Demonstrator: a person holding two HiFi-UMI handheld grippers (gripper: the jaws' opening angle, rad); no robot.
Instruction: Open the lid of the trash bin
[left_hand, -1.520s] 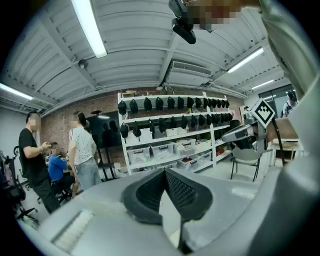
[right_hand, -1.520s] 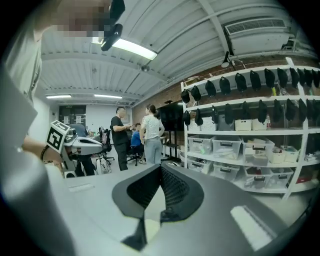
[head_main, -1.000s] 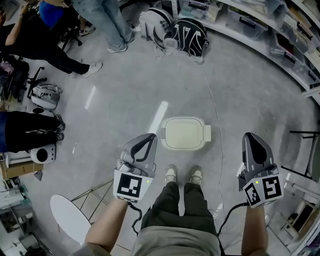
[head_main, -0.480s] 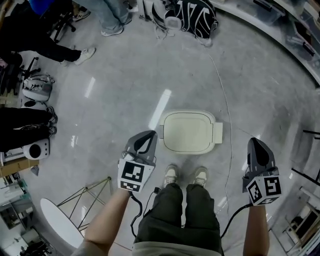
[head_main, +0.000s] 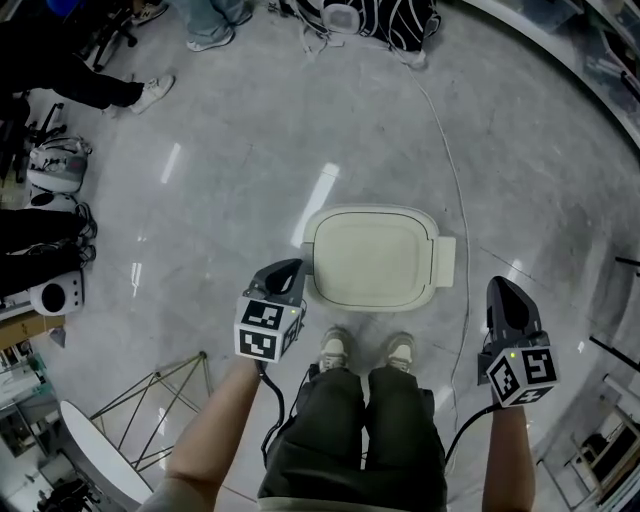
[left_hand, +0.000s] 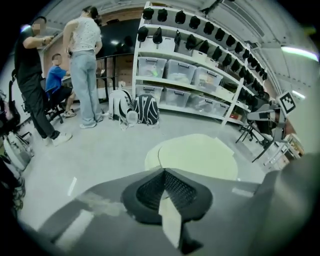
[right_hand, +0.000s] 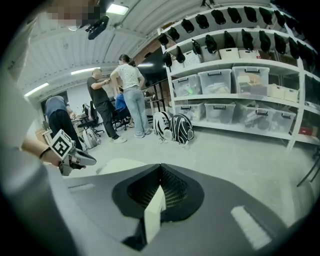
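There is one trash bin (head_main: 372, 257) at the head view's centre. Two grippers flank it, the left gripper (head_main: 284, 270) and the right gripper (head_main: 502, 293). In the left gripper view, two backpacks (left_hand: 146, 109) lie at upper centre and three people (left_hand: 85, 60) are at upper left.

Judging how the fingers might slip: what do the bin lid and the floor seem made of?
The pale cream rounded-rectangular trash bin lid looks like moulded plastic, satin-matte: uniform colour, soft rounded rim, no glare. The grey floor looks like polished concrete or sealed coating: mottled, with bright reflected light streaks.
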